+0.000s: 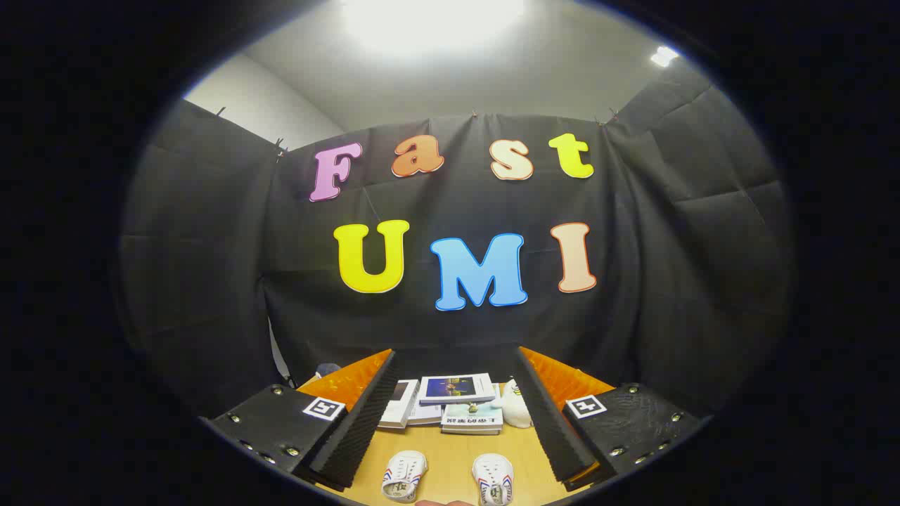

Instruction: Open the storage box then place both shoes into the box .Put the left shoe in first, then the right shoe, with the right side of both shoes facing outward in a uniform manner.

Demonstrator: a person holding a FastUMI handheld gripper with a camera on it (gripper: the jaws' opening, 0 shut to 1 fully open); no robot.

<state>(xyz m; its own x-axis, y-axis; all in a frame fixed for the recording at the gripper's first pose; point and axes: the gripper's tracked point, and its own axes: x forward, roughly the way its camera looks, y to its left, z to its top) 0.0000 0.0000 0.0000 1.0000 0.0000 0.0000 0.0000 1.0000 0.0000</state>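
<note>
So my gripper (450,429) is held high and level, its fingers spread wide with nothing between them, aimed at the booth's back wall rather than down at the work. Low in the frame, at bottom centre, the two shoes (450,479) sit side by side on the wooden table (450,453), the left-hand shoe (405,476) and the right-hand shoe (493,480) a little apart, both below and between my fingers. Just above them, in the lower middle of the frame, lies a stack of books (457,402), with a small white object (517,404) beside it that I cannot identify. I cannot pick out the storage box from here, so I judge the opening step is not yet under way. To do it well I should tip the tool downward, find the box and its lid edge, and approach squarely before closing.
</note>
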